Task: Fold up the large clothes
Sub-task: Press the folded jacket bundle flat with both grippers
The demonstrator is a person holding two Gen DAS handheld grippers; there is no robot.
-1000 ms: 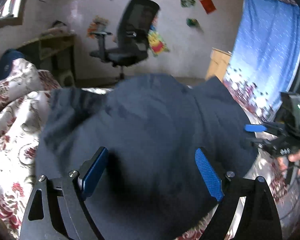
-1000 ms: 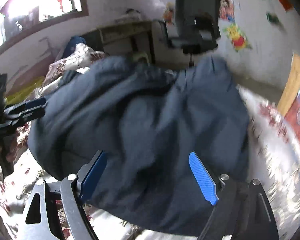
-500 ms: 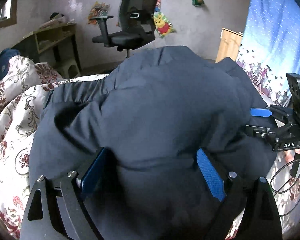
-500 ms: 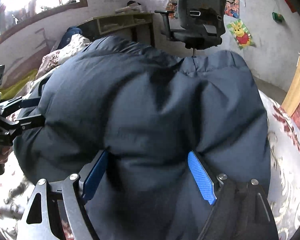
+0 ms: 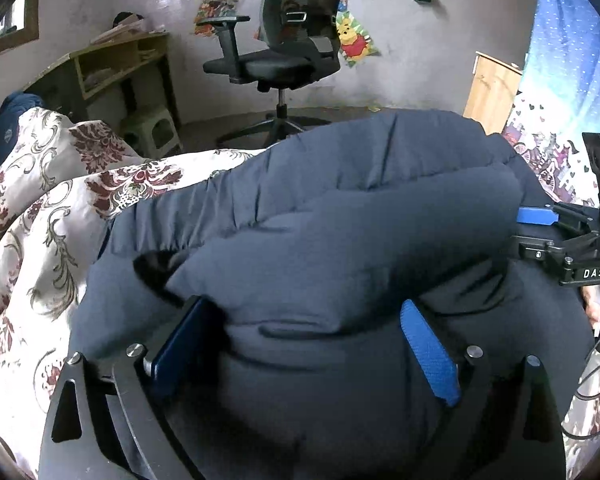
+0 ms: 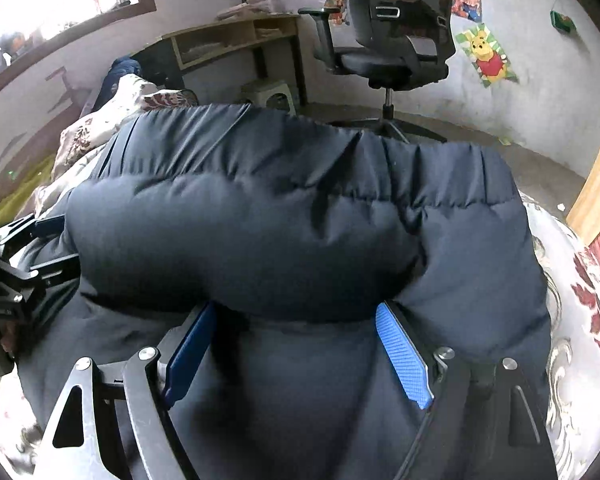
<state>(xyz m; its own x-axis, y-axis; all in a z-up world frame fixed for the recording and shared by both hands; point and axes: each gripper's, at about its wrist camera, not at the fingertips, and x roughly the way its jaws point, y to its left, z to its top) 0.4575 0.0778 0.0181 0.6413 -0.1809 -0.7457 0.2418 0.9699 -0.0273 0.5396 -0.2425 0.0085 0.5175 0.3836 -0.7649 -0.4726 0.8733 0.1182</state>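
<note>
A dark navy puffy jacket [image 5: 340, 240] lies on a floral bedspread [image 5: 52, 216], folded over itself into a thick roll; it fills the right wrist view [image 6: 292, 220] too. My left gripper [image 5: 304, 344] is open, its blue fingers wide apart around the folded edge. My right gripper [image 6: 296, 344] is open the same way around the roll's near edge. The right gripper also shows at the jacket's right side in the left wrist view [image 5: 540, 228], and the left gripper at the left edge of the right wrist view [image 6: 40, 240].
A black office chair [image 5: 284, 56] stands on the floor beyond the bed. A wooden desk [image 5: 112, 64] and a small stool [image 5: 156, 132] are at the back left. A blue curtain [image 5: 572, 60] hangs at the right. A cable [image 5: 592, 380] trails by the right gripper.
The jacket's far half has been brought over toward me and laid down as a thick fold. Both grippers have lowered with it and stay wide apart.
</note>
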